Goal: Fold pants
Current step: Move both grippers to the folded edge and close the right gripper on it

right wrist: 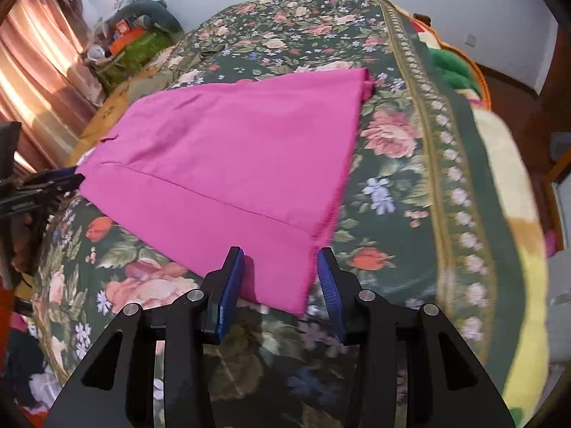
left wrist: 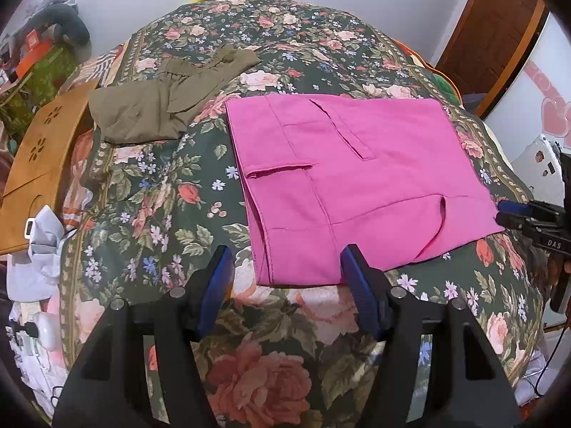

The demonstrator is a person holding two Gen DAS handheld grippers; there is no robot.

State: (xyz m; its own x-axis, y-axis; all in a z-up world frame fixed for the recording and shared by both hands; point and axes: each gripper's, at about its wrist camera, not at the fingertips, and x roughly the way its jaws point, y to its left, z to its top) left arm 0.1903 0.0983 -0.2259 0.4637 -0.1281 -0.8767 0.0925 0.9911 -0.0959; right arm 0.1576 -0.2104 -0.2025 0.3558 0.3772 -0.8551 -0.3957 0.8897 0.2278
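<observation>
The floral bedspread (left wrist: 150,192) runs past both views' edges. On it the pink pants (left wrist: 357,178) lie folded flat, seams and pocket slits showing. The olive garment (left wrist: 142,110) is half hidden in the right view. Left gripper (left wrist: 287,267) and right gripper (right wrist: 280,267) gape, each straddling a near corner, gripping nothing.

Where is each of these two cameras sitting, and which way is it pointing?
Left wrist: on the left gripper, looking down its open blue-padded fingers at the folded pink pants' near corner; the right gripper shows at right.
Right wrist: on the right gripper, fingers open around the pants' other near corner.
Shared: pants, floral bedspread, crumpled olive garment.
</observation>
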